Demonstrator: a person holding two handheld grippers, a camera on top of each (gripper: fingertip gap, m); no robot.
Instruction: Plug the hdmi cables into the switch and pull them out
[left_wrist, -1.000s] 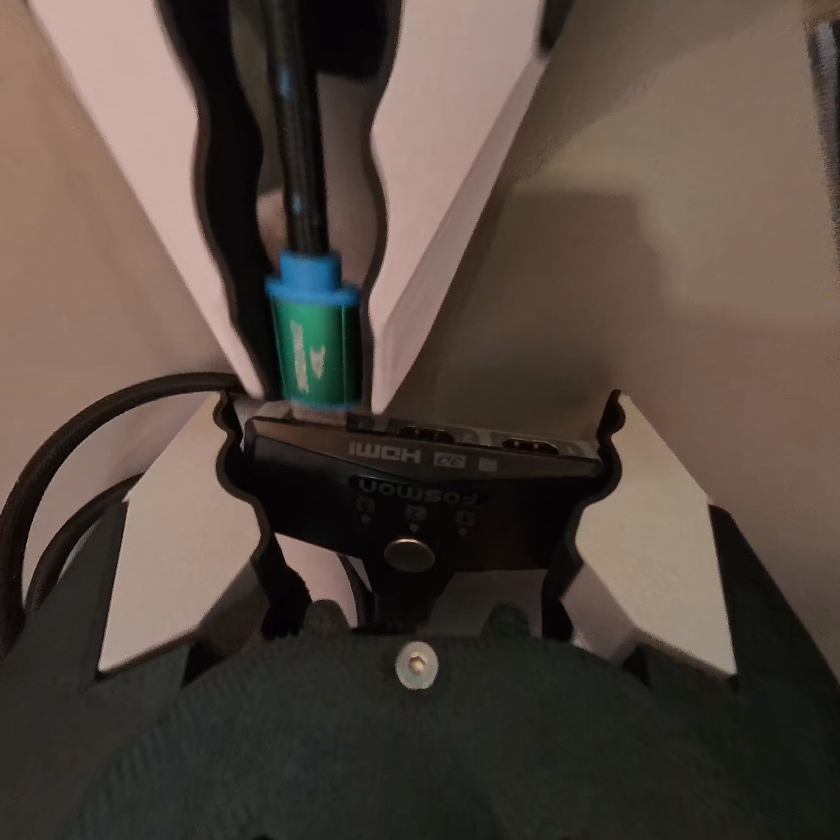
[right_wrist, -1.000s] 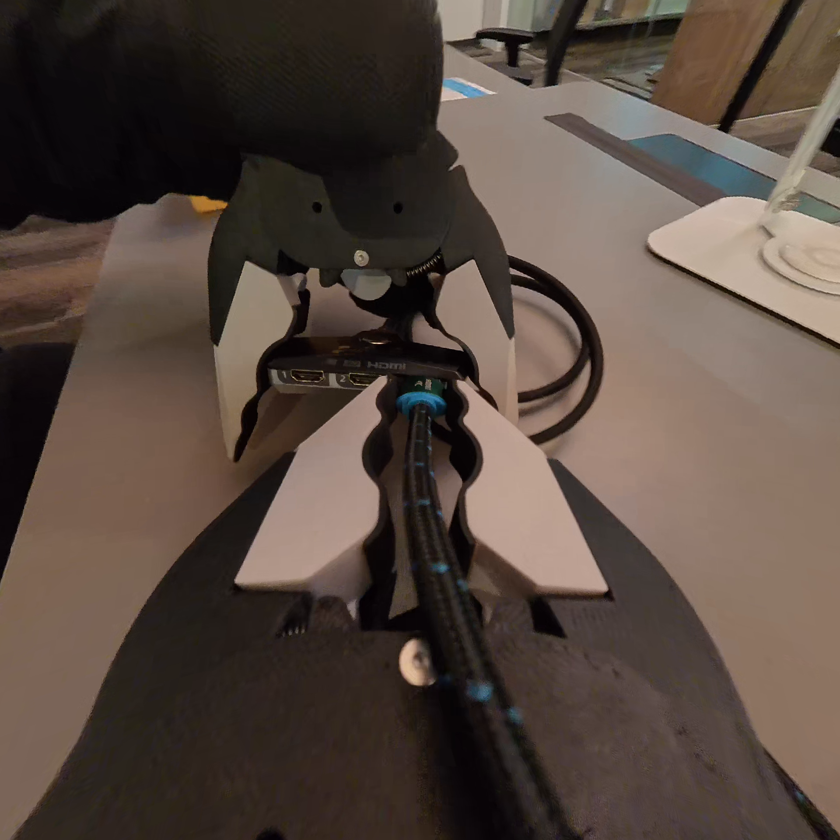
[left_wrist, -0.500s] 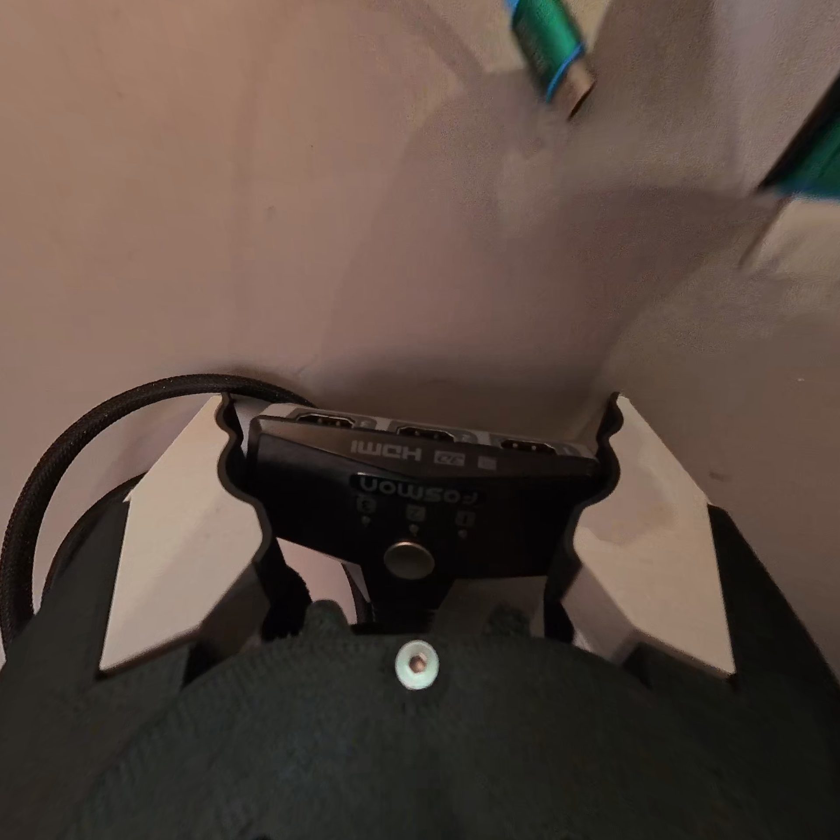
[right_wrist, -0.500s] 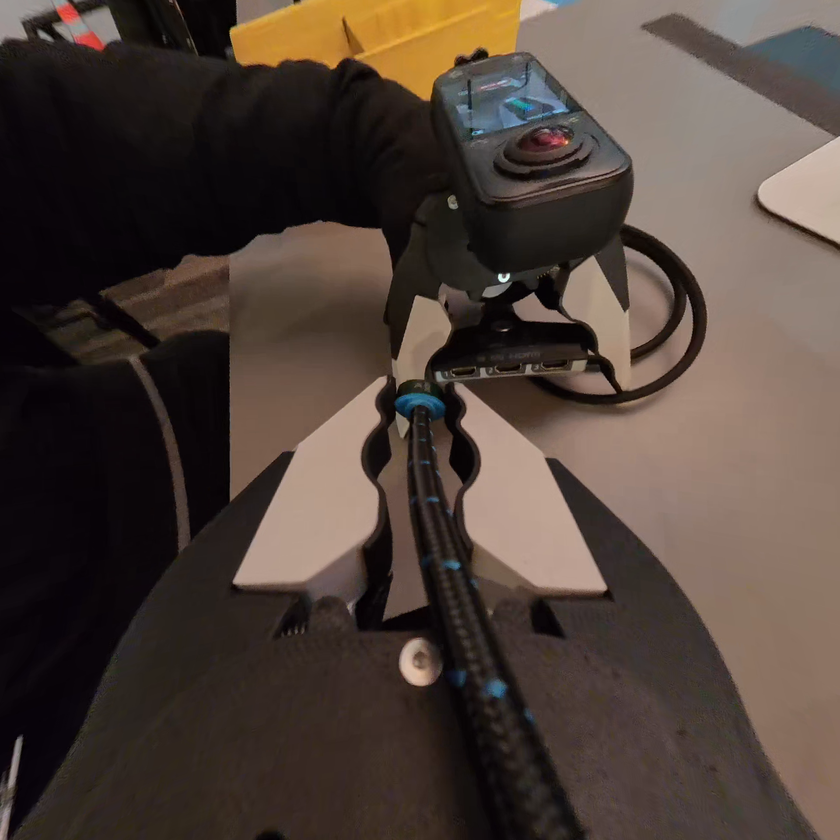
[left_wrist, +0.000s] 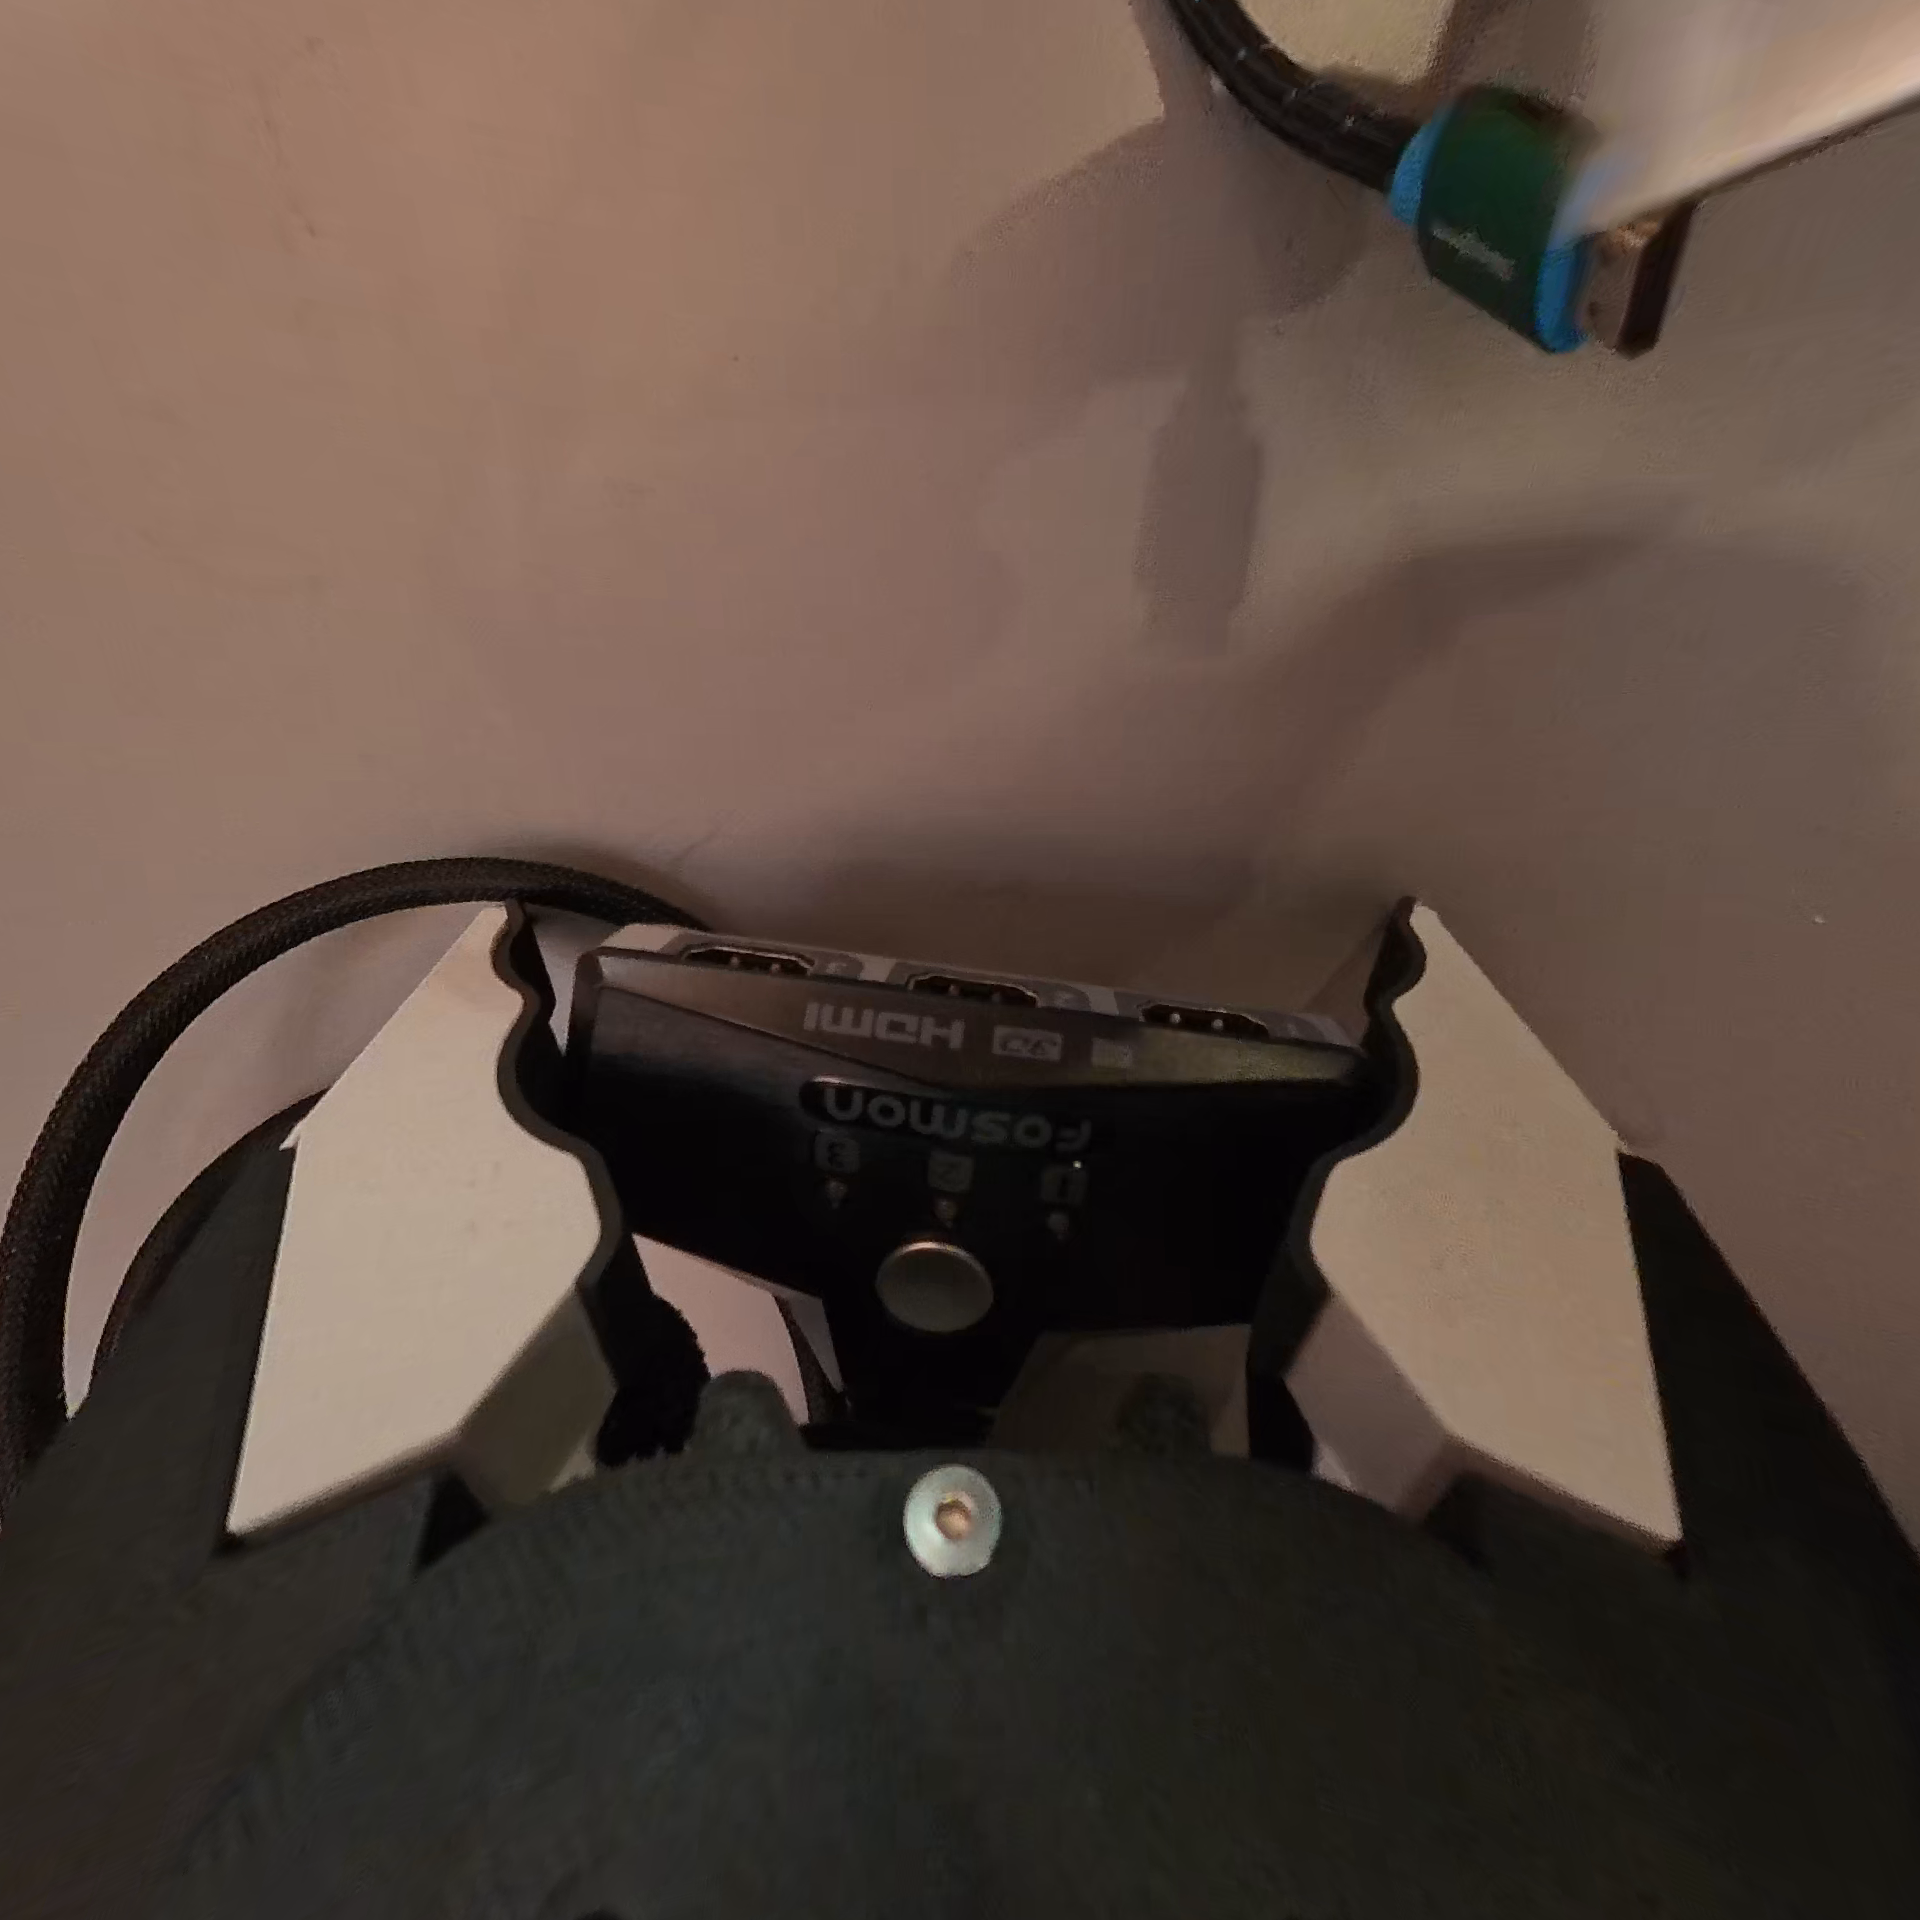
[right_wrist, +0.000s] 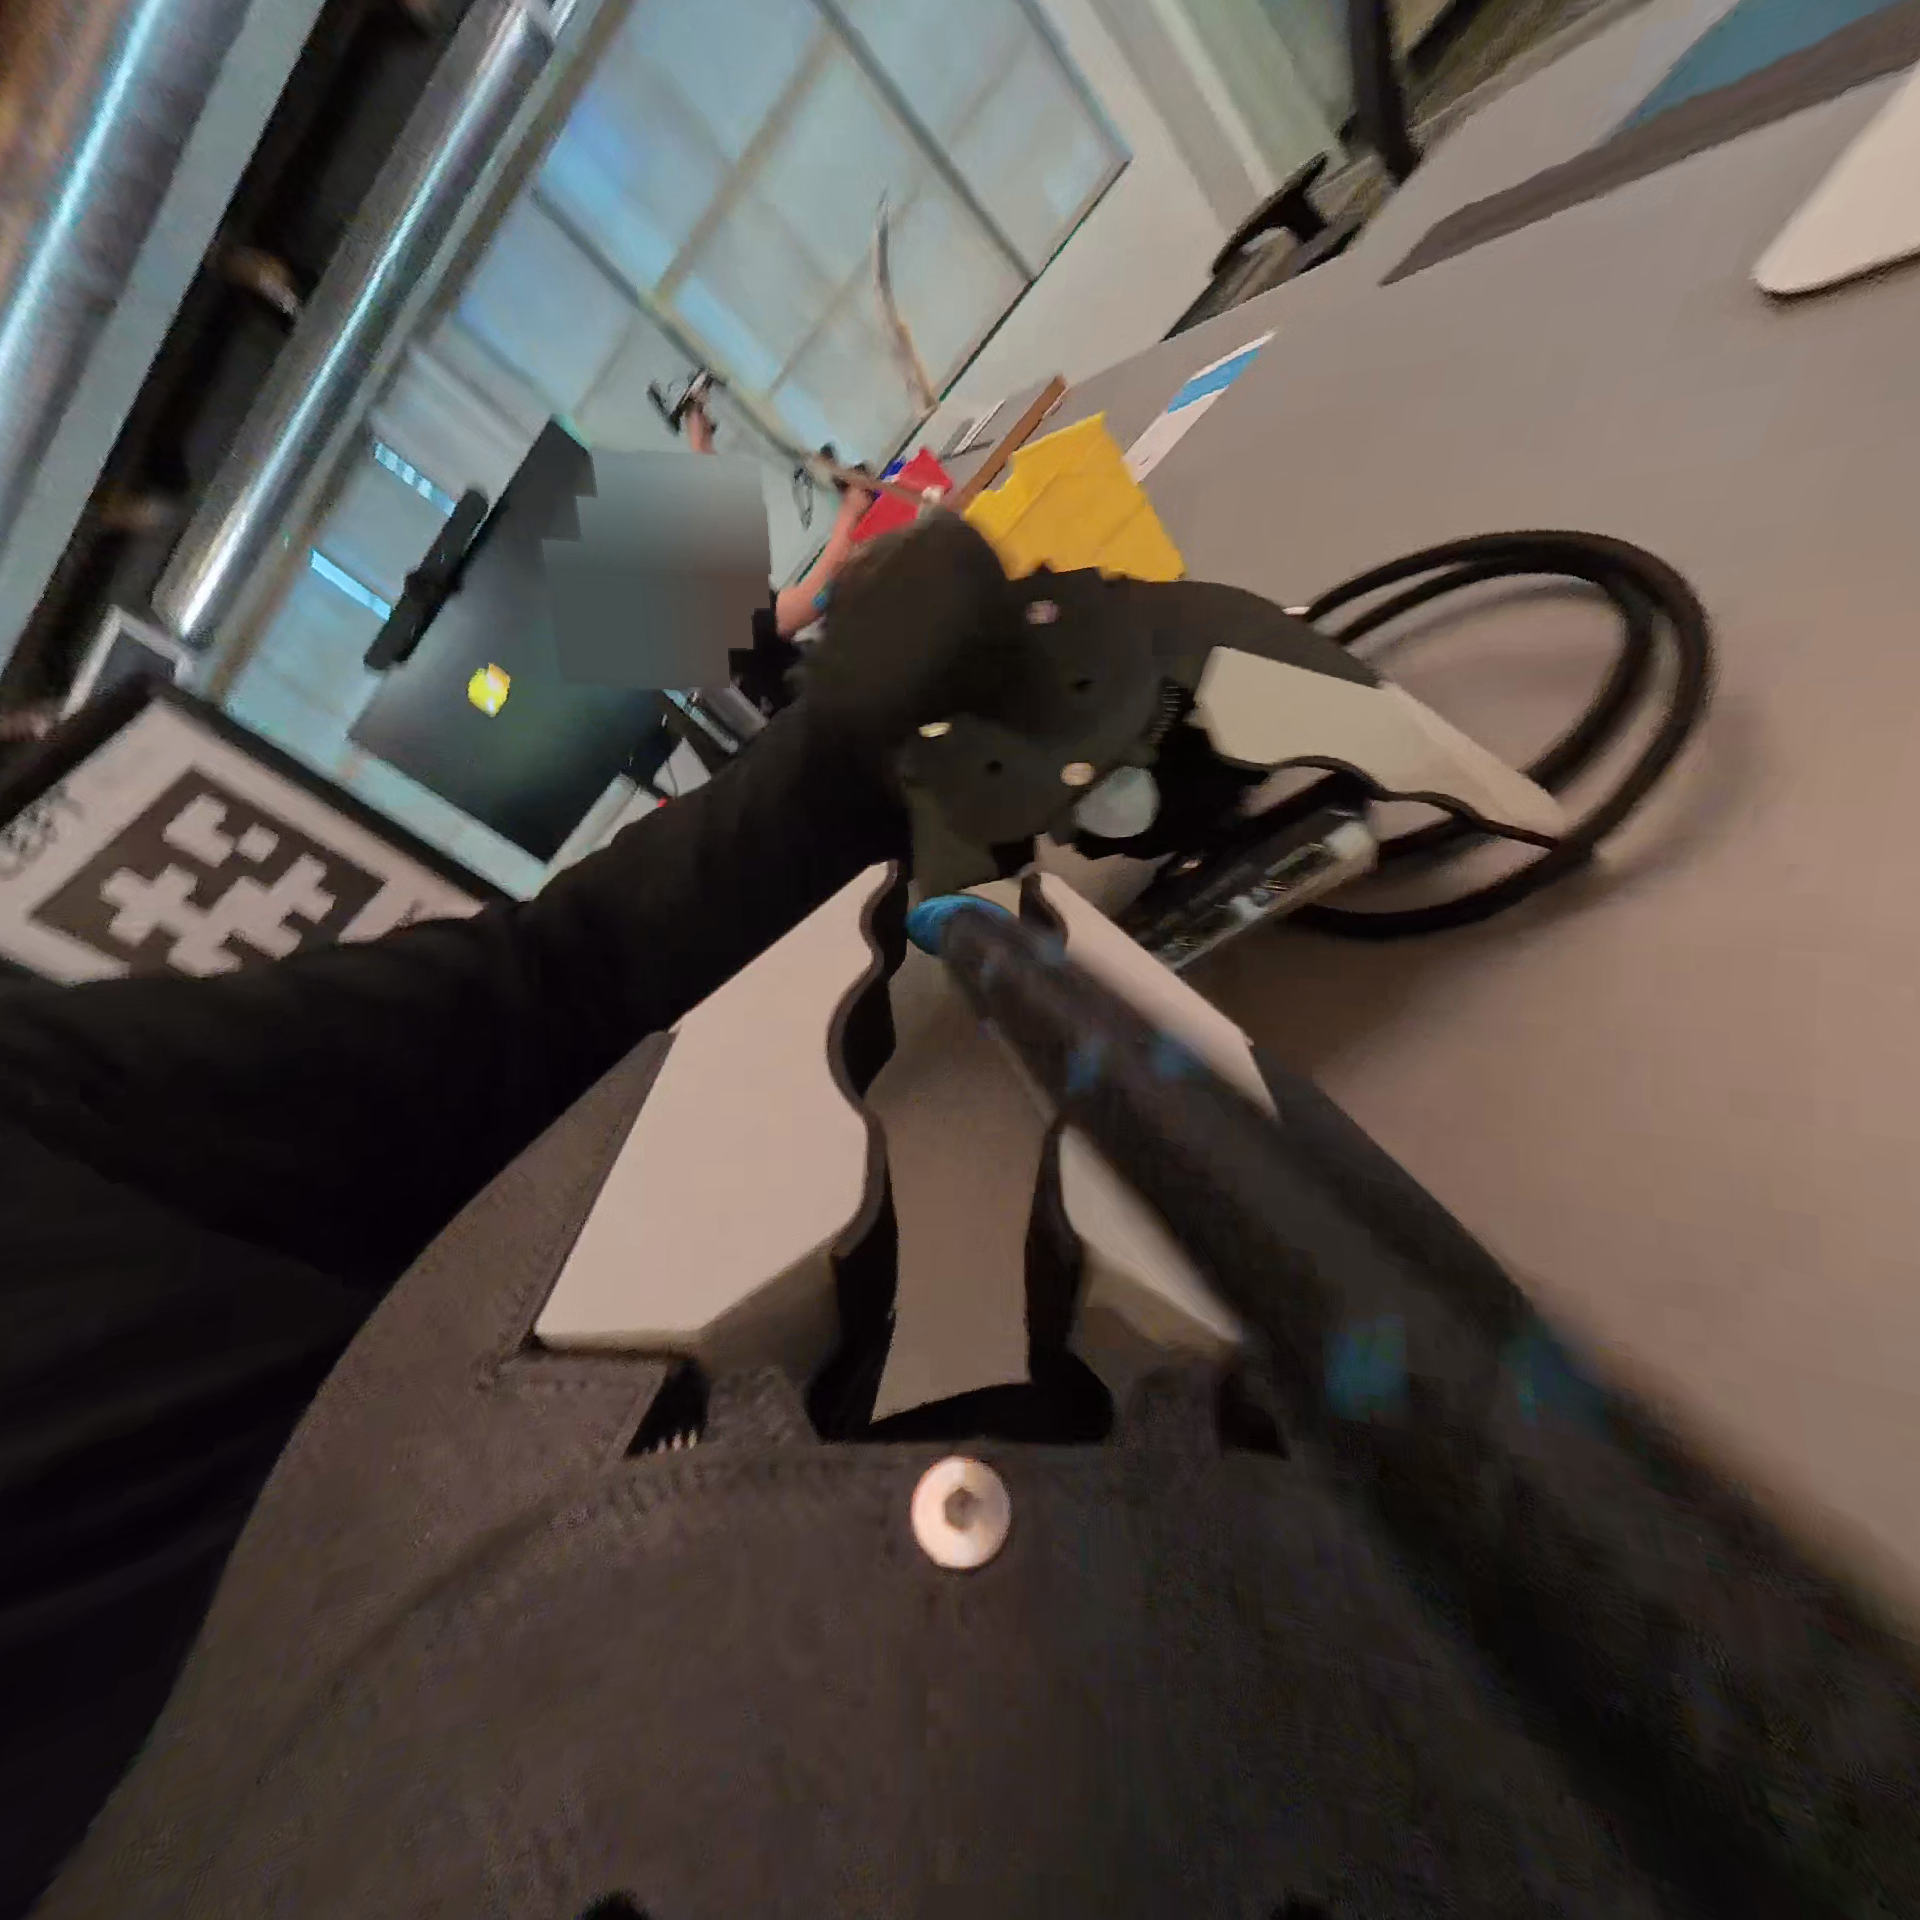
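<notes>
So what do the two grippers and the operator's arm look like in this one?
Both are alike. The left gripper has a dark, textured printed body with a silver screw, and white wedge-shaped fingers with wavy black inner edges. The right gripper matches. The person's arm wears a black sleeve, and the hand on the left gripper's handle a black glove.

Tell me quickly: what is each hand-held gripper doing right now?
Left hand-held gripper: closed on the black HDMI switch.
Right hand-held gripper: cannot tell; fingers look parted, green-and-blue HDMI plug beside one.

Office, grey desk (right_wrist: 1558, 436), glass partition (right_wrist: 790, 208), wall screen (right_wrist: 499, 707)
</notes>
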